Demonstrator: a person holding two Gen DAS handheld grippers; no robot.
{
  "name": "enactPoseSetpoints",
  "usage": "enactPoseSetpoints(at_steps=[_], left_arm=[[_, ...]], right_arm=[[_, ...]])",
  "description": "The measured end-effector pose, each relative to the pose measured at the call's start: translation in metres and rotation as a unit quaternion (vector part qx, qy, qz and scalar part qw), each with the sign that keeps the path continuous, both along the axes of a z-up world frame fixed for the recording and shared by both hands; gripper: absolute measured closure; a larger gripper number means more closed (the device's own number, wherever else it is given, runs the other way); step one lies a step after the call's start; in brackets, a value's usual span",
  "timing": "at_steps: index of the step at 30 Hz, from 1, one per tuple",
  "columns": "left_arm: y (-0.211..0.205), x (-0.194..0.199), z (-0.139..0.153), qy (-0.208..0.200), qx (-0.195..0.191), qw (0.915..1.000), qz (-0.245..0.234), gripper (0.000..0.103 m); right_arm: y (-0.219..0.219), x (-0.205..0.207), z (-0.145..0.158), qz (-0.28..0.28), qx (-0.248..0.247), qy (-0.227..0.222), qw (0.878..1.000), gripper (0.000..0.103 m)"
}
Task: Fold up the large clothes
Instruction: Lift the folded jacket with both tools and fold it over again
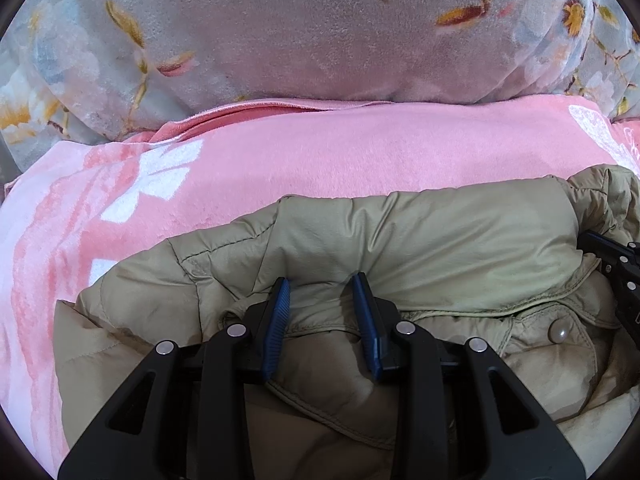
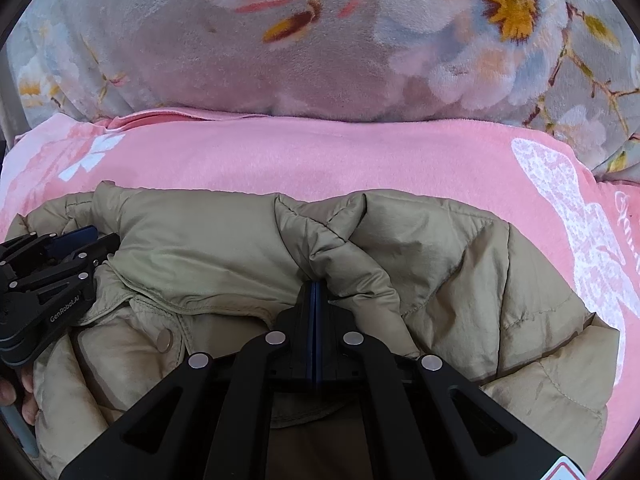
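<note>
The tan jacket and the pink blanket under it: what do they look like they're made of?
Tan jacket: seemingly a thin synthetic shell over padding; it has a soft sheen, stitched quilt lines and puffy creases. Pink blanket: likely plush fleece; the surface is matte and fuzzy with a short nap and a printed white pattern.

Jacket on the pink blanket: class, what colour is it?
Plain khaki-beige, quilted; the jacket shows best in the right wrist view.
</note>
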State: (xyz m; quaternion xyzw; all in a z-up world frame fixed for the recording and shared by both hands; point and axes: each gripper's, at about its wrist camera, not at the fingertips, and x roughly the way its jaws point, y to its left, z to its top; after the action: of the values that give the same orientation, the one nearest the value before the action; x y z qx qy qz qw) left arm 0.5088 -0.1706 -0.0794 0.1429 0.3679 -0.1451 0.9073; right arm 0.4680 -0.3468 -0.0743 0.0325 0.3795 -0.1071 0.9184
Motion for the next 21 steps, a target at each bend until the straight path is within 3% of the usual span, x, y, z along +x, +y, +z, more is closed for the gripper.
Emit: enactPoseSetpoints(at_steps=[6,7,8,9,10,11,12,13,17,19,21], left_arm=[[0.008,-0.006,0.007,0.003,0.001,1.0000,0.004,0.069],[0.015,-0.015,0.014,0.010,-0.005,0.9999,0.008,0.067],[0.024,-0.027,0.023,0.018,-0.019,0.9996,0.008,0.053],[0.042,-0.047,0.036,0.026,-0.045,0.9986,0.003,0.042],[0.058,-0.064,0.046,0.026,-0.062,0.9977,-0.001,0.024],[0.086,-0.091,0.058,0.024,-0.078,0.9967,-0.002,0.013],[0.104,-0.108,0.062,0.025,-0.087,0.9959,-0.005,0.012],[0.130,-0.129,0.066,0.028,-0.098,0.9947,-0.010,0.012],[0.237,-0.208,0.056,0.066,-0.118,0.9906,0.017,0.008],[0.289,-0.243,0.038,0.111,-0.145,0.9820,0.049,0.008],[0.330,-0.270,0.015,0.154,-0.193,0.9656,0.081,0.008]], right_arm=[[-0.005,-0.017,0.009,-0.006,0.035,-0.007,0.999,0.103],[-0.006,-0.032,0.017,-0.016,0.053,-0.003,0.998,0.098],[-0.006,-0.059,0.032,-0.020,0.085,-0.011,0.996,0.092],[-0.004,-0.084,0.042,-0.017,0.099,-0.020,0.995,0.078],[-0.003,-0.111,0.052,-0.014,0.105,-0.028,0.994,0.058],[-0.001,-0.155,0.063,-0.013,0.105,-0.038,0.994,0.050],[0.000,-0.189,0.067,-0.014,0.104,-0.046,0.993,0.036],[0.001,-0.228,0.068,-0.015,0.101,-0.047,0.994,0.031],[-0.004,-0.368,0.044,-0.036,0.106,-0.016,0.994,0.030],[-0.004,-0.433,0.024,-0.057,0.125,-0.005,0.991,0.030],[-0.003,-0.480,0.006,-0.086,0.153,-0.006,0.985,0.030]])
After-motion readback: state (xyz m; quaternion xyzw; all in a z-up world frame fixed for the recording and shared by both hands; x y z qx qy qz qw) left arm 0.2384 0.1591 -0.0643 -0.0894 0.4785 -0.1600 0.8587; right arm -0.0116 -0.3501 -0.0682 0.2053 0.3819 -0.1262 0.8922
